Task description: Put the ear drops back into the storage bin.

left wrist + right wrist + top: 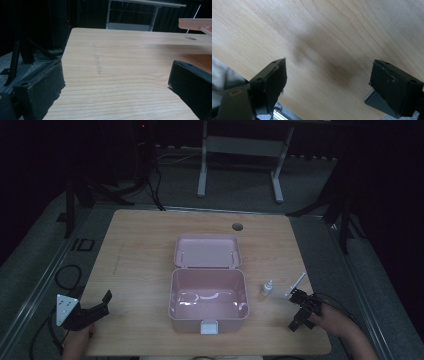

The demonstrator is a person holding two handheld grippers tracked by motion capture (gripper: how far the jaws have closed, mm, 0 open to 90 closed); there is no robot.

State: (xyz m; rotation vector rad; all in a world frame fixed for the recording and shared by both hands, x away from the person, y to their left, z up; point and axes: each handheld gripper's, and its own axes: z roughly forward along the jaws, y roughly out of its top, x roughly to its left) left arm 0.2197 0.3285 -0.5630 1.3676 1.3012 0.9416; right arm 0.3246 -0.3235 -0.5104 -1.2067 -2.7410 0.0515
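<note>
High view: left hand-held gripper (pixel 98 306) and right hand-held gripper (pixel 299 309), both wide, empty, low over table (pixel 140 270).

High view overhead, facing forward-down; 2 gripper views low, close; all share wooden table (pixel 140 245).

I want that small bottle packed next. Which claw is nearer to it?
Right. The right claw sits just beside the small bottle; the left claw is across the pink box.

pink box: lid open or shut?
Open. In the high view the pink box has its lid swung back flat on the table behind it, and the inside looks empty.
</note>
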